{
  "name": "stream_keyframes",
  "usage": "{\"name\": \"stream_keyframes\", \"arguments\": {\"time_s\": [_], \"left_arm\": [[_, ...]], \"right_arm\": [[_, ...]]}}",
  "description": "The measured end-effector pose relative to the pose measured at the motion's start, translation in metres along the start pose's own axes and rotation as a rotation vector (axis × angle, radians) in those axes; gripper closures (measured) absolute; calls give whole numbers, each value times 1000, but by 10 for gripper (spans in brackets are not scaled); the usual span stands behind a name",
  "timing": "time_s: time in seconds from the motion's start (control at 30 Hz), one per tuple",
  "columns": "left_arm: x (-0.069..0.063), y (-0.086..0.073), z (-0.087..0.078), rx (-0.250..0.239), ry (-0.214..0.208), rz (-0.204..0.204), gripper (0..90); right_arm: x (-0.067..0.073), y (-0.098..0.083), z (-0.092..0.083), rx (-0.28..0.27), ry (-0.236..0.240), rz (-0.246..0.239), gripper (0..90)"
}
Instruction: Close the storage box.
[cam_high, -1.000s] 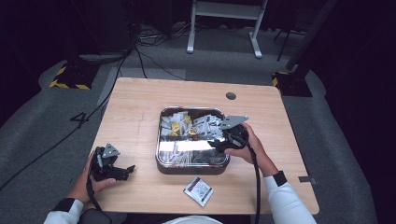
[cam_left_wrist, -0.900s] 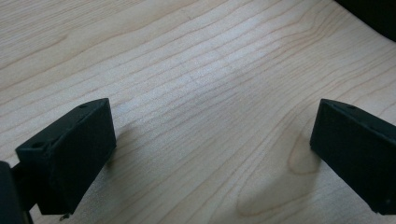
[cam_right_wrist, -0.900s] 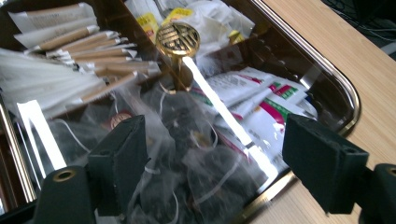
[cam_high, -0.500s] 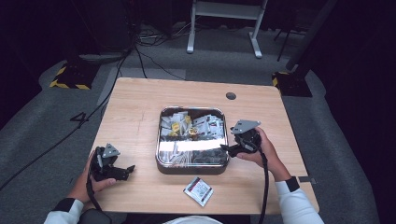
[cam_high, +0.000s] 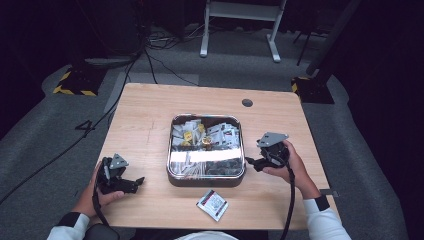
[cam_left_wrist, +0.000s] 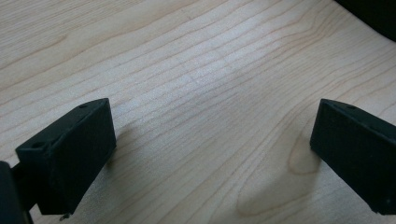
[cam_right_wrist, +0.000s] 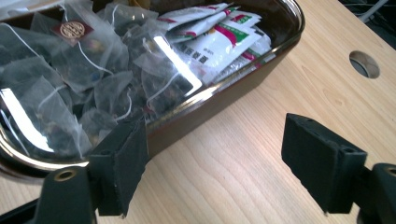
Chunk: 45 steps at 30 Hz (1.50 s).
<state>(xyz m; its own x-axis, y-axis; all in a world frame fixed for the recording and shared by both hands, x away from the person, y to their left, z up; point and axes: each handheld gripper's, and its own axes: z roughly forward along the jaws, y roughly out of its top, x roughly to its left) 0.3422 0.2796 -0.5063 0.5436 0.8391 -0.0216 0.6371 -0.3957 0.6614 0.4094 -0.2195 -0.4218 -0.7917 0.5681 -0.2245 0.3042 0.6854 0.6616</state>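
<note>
Right gripper (cam_high: 251, 162) held low at the right wall of the metal tray (cam_high: 206, 178), jaws wide apart and empty. Left gripper (cam_high: 137, 182) resting on the table (cam_high: 145, 115) near the left edge, well apart from the tray, jaws likewise spread on nothing. Tray at table centre, packed with tea bags (cam_high: 216, 166) and printed sachets (cam_high: 226, 134). One loose sachet (cam_high: 212, 204) lying on the wood just near of the tray, between the two hands. Round cable hole (cam_high: 247, 103) at the far right of the table.

Left gripper view: two black jaws standing wide over bare wood grain (cam_left_wrist: 201, 93), nothing between.

Right gripper view: jaws parted over bare wood, one jaw just beside the tray rim (cam_right_wrist: 219, 86). Translucent mesh tea bags (cam_right_wrist: 70, 65) with strings heaped in the tray; white, green and red sachets (cam_right_wrist: 219, 39) stacked at its far end. Cable hole (cam_right_wrist: 364, 64) beyond on the right.
</note>
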Motion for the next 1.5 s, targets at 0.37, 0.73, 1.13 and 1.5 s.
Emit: {"name": "stream_keyframes", "arguments": {"time_s": [0.37, 0.73, 1.13, 1.5], "left_arm": [[0, 0, 0, 0, 0, 0, 4], [0, 0, 0, 0, 0, 0, 4], [0, 0, 0, -1, 0, 0, 4], [0, 0, 0, 0, 2, -2, 4]], "right_arm": [[-4, -18, -6, 22, -21, 21, 227], [-5, -32, -13, 35, -45, 27, 222], [-7, -54, -17, 54, -64, 57, 215], [-10, -82, -19, 63, -69, 103, 213]]}}
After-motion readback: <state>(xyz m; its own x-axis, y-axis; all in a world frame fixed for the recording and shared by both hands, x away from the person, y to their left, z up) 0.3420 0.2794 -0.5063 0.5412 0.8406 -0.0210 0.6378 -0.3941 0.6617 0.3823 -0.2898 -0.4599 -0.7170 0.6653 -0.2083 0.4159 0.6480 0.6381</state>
